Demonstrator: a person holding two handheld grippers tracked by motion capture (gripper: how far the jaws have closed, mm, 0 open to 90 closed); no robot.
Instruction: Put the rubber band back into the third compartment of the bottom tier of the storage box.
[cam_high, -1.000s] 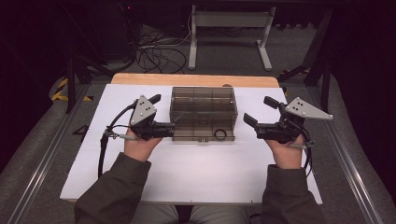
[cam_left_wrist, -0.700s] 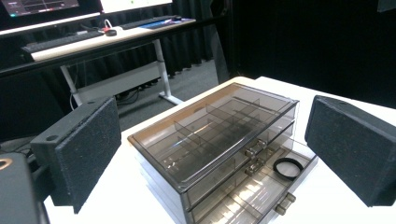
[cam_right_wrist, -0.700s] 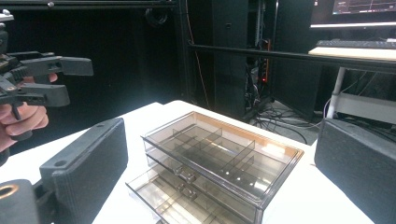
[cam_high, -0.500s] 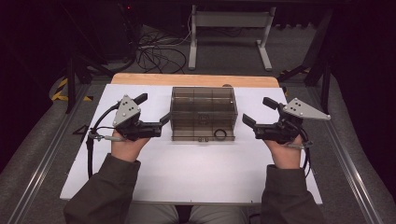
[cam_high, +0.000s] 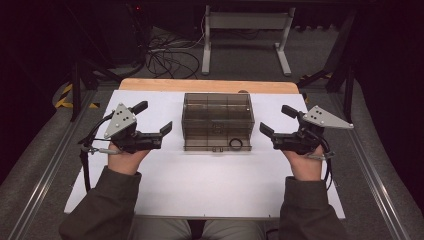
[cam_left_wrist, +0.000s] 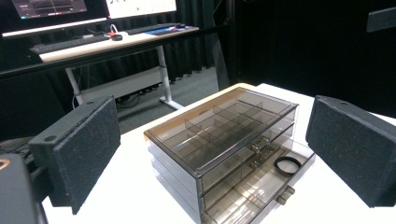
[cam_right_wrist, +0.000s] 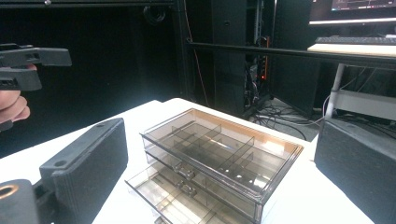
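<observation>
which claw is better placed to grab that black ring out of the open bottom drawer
Probably right: the black ring lies at the right end of the open bottom drawer, nearer the open right claw than the left claw.

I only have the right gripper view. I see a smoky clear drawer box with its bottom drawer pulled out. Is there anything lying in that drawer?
Observer: Yes. In the left gripper view a small black ring lies flat in the open bottom drawer of the drawer box.
Operator: Which end of the drawer?
Observer: In the high view the ring sits at the drawer's right end, nearer the right gripper.
Operator: Is my left gripper touching the box?
Observer: No. In the high view the left gripper is off to the box's left with bare white table between them, jaws open.
</observation>
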